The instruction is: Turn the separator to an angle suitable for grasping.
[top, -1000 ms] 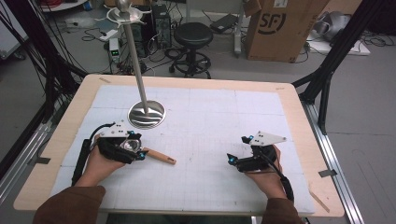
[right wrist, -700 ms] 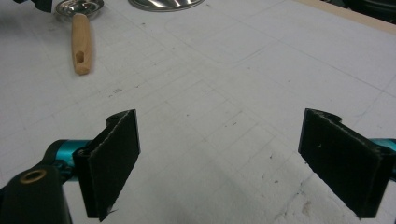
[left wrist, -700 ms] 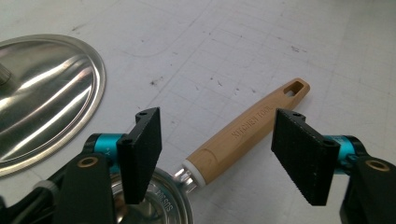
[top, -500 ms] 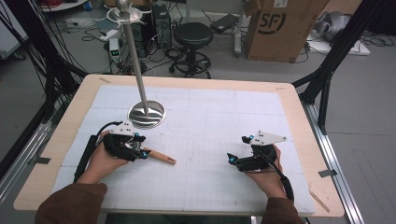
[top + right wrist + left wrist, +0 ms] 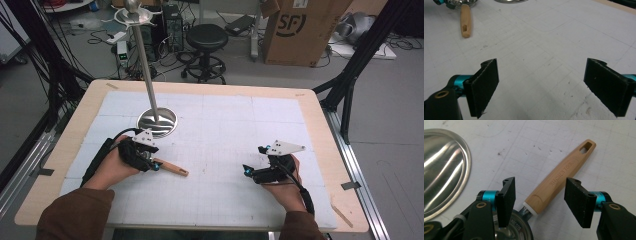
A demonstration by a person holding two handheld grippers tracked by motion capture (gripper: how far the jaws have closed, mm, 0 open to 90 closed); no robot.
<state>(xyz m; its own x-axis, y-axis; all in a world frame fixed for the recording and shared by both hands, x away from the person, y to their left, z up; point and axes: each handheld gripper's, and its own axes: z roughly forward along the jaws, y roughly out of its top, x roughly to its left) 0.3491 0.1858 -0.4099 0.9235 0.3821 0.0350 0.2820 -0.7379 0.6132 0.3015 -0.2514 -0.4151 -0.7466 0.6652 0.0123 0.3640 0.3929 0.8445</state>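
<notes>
Left gripper [image 5: 537, 200]: jaws part-spread and just now closing in, straddling the near end of the wooden handle [image 5: 564, 176], where a white collar joins it to a steel bowl under the gripper body. The pads stand clear of the wood on both sides; nothing is pinched yet. The utensil [image 5: 170, 167] lies flat on the white gridded mat [image 5: 225, 130], handle pointing toward the table's middle, just in front of the round steel base [image 5: 156, 121] of an upright pole.

Right gripper [image 5: 541, 85]: jaws spread wide, empty, resting over bare mat well apart from the utensil.

Judgement: the step in hand is the grasp on the handle. The next move calls for the jaws to finish closing squarely on the thick end, then a level lift; an off-centre pinch could let the heavier steel end swing down.
</notes>
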